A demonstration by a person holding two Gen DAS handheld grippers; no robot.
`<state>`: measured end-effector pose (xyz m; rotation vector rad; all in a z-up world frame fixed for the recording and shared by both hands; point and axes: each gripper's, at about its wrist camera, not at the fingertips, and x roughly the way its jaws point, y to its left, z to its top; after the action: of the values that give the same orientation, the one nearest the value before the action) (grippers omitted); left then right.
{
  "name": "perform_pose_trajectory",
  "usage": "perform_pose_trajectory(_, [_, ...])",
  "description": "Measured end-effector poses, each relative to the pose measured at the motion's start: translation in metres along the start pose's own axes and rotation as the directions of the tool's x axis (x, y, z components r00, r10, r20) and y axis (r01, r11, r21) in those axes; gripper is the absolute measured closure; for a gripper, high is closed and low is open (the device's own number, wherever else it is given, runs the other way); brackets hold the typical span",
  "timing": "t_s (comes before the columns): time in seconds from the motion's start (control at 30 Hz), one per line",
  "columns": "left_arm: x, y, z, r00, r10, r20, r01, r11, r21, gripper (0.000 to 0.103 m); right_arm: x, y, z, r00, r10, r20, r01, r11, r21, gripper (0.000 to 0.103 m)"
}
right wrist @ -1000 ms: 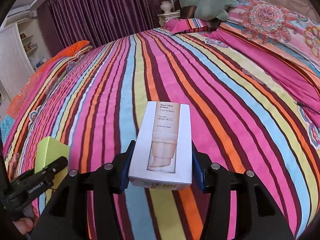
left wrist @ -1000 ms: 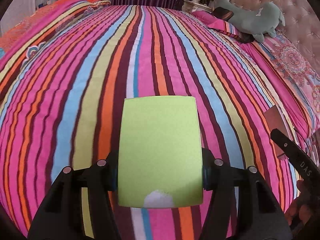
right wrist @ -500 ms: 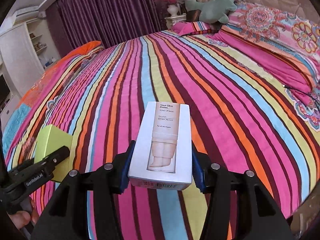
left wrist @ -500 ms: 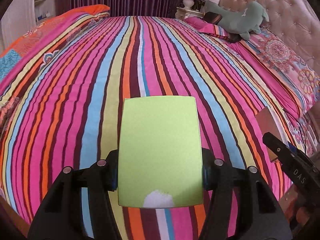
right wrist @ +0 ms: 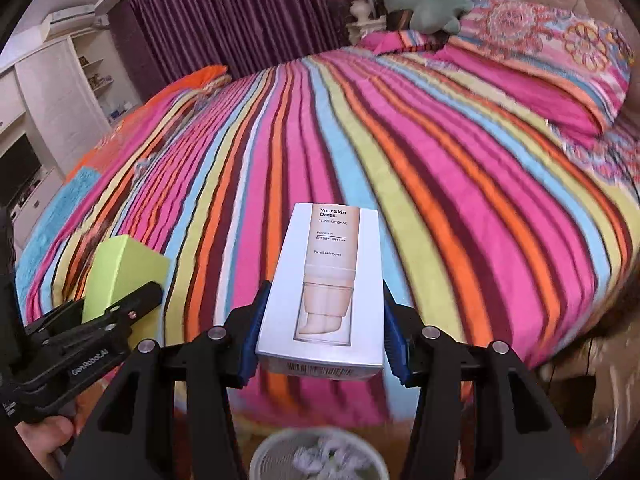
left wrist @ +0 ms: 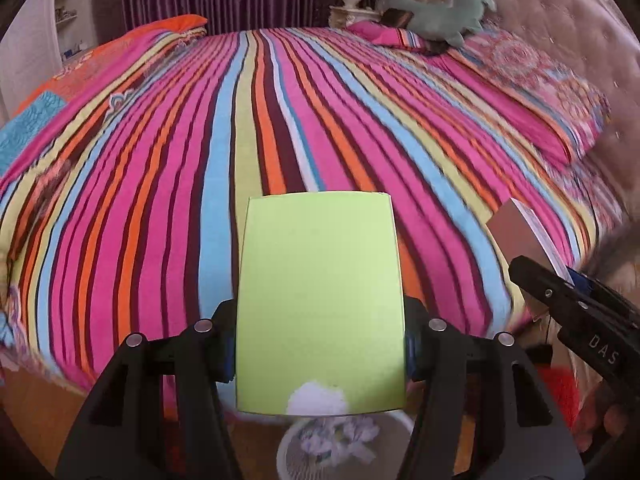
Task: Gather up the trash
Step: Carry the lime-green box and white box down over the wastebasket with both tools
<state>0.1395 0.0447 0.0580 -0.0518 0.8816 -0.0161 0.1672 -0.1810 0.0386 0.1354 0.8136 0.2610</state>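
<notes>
My left gripper (left wrist: 318, 354) is shut on a plain lime-green box (left wrist: 320, 300), held flat between its pads. My right gripper (right wrist: 322, 330) is shut on a white cosmetics box (right wrist: 324, 284) printed "Your Skin Dress". Both are held off the near edge of the striped bed (left wrist: 280, 120). A white mesh waste basket (left wrist: 344, 446) with crumpled paper sits on the floor just below the grippers; it also shows in the right wrist view (right wrist: 316, 458). The right wrist view shows the green box (right wrist: 120, 268) and left gripper (right wrist: 92, 336) at left. The left wrist view shows the right gripper (left wrist: 576, 312) at right.
The bed (right wrist: 400, 160) with its striped cover fills both views. A green plush toy (left wrist: 440, 12) and patterned pillows (left wrist: 540, 80) lie by the tufted headboard. Purple curtains (right wrist: 224, 12) and white shelves (right wrist: 48, 92) stand behind. Wooden floor (left wrist: 36, 412) lies below the bed edge.
Both grippers have pulled back from over the bed and past its near edge, boxes still held. The waste basket and floor have come into view beneath them.
</notes>
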Motion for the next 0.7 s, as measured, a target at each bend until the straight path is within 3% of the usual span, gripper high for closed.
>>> perform_pose_trajectory(0.27, [-0.013,0.001,-0.094,0.994,-0.011,-0.110,0.012,1.000,0.010,0.046,-0.007,0.011,-0.067,0.993,-0.010,-0.121,0.010,1.000,-0.004,0.055])
perform_pose_trajectory(0.43, [-0.005,-0.007,-0.139,0.981,-0.014,-0.194,0.022,0.999,0.035,0.046,0.000,0.011,-0.104,0.970,-0.016,-0.243,0.031,0.998,0.055,0.055])
perform_pose_trajectory(0.57, [0.009,-0.010,-0.164,0.957,-0.047,-0.288,0.053,0.999,0.011,0.046,0.011,0.003,-0.124,0.943,0.012,-0.332,0.032,0.991,0.128,0.055])
perform_pose_trajectory(0.7, [0.028,-0.011,-0.178,0.921,-0.069,-0.383,0.069,0.998,-0.013,0.046,0.029,-0.010,-0.143,0.901,0.047,-0.432,0.051,0.976,0.212,0.055])
